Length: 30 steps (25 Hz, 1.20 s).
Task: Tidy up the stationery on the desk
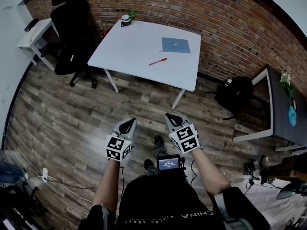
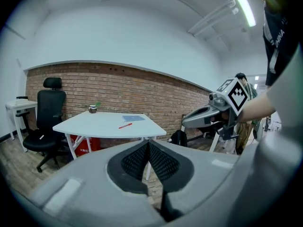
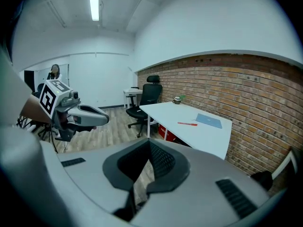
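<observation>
A white desk stands against the brick wall, well ahead of me. On it lie a red pen and a blue notebook, with a small pot with a green sprig at its far corner. Both grippers hang over the wooden floor, far short of the desk. My left gripper is shut and empty, its pads meeting in the left gripper view. My right gripper is also shut on nothing. The pen and notebook show small in both gripper views.
A black office chair sits left of the desk beside a small white side table. A black backpack lies on the floor to the right, near a dark table. A red box is under the desk.
</observation>
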Each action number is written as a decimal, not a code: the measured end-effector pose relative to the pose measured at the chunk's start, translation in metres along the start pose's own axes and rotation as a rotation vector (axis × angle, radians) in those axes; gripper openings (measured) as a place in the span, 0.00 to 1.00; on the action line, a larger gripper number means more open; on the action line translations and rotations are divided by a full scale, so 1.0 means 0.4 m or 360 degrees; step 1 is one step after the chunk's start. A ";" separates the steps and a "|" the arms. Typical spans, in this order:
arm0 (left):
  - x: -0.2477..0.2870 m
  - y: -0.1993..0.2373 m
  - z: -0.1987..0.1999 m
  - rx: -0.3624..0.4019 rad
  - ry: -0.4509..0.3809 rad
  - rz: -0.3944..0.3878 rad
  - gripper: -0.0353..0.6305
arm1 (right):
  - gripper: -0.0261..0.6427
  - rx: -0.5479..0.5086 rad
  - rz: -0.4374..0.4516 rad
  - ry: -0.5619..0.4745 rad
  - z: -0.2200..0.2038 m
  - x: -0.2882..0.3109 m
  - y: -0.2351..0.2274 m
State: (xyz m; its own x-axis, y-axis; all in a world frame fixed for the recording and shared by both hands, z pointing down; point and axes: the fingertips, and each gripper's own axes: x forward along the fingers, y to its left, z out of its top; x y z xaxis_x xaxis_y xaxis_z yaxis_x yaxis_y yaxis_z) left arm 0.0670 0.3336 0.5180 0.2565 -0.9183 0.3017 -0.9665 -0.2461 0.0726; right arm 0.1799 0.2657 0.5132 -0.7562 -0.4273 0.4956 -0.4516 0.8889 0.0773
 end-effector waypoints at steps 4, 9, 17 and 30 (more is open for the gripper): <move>0.049 0.043 0.002 -0.0004 0.0015 -0.0009 0.04 | 0.05 0.0005 0.0002 0.0007 0.014 0.061 -0.035; 0.127 0.122 0.031 0.0002 0.0024 0.0000 0.04 | 0.05 0.0014 0.0013 0.0008 0.058 0.159 -0.100; 0.301 0.251 0.124 0.0026 0.0033 0.0016 0.04 | 0.05 0.0025 0.0037 -0.0009 0.155 0.311 -0.254; 0.523 0.375 0.224 0.0047 0.0077 0.0027 0.04 | 0.05 0.0059 0.0062 -0.0019 0.241 0.467 -0.470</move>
State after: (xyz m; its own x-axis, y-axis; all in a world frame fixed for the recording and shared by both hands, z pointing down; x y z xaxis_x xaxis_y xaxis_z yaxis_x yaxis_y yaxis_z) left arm -0.0238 0.0767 0.5068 0.2385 -0.9065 0.3485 -0.9699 -0.2402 0.0390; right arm 0.0779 0.0027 0.5078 -0.7789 -0.3948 0.4873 -0.4389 0.8981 0.0261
